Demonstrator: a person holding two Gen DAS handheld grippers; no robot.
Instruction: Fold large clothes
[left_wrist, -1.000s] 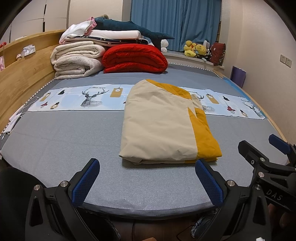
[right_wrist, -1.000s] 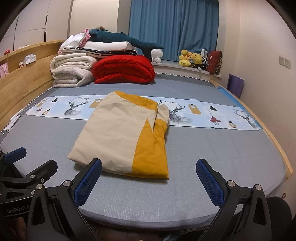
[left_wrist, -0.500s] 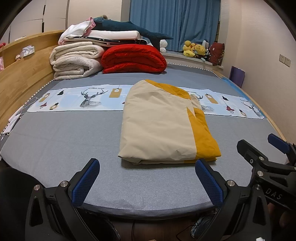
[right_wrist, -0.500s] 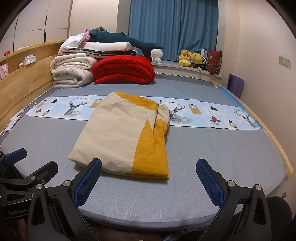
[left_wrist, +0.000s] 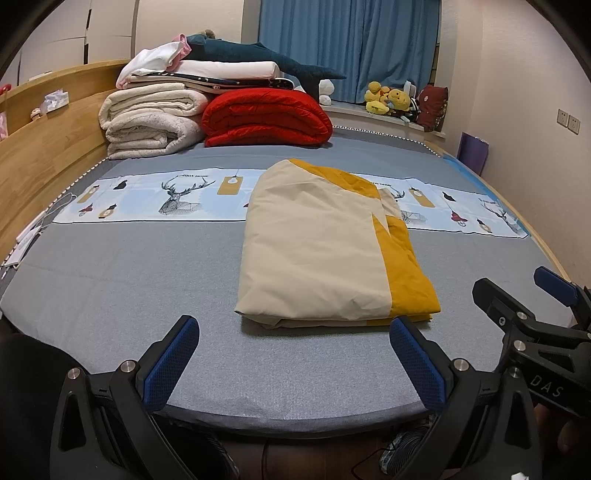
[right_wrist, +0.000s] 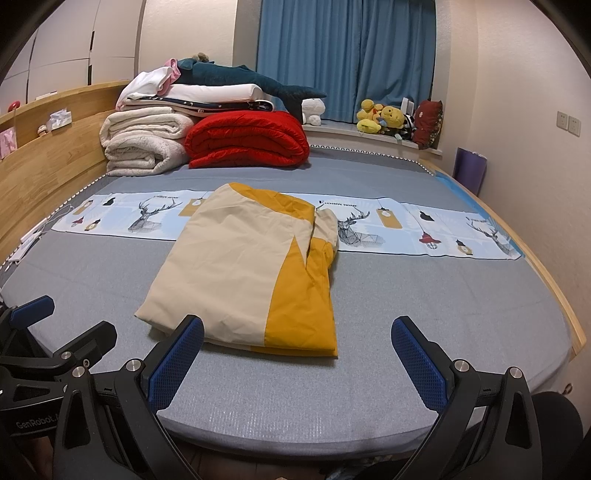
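Folded garment (left_wrist: 325, 251) on bed (left_wrist: 110, 295).
Left tool (left_wrist: 295, 363) and right tool (right_wrist: 297, 363) both released, empty, short of the garment's near edge.

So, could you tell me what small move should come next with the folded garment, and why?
Probably bring both grippers forward to its near edge. The cream and mustard garment lies folded in a neat rectangle on the grey bed; the left gripper and right gripper are open, empty and short of it.
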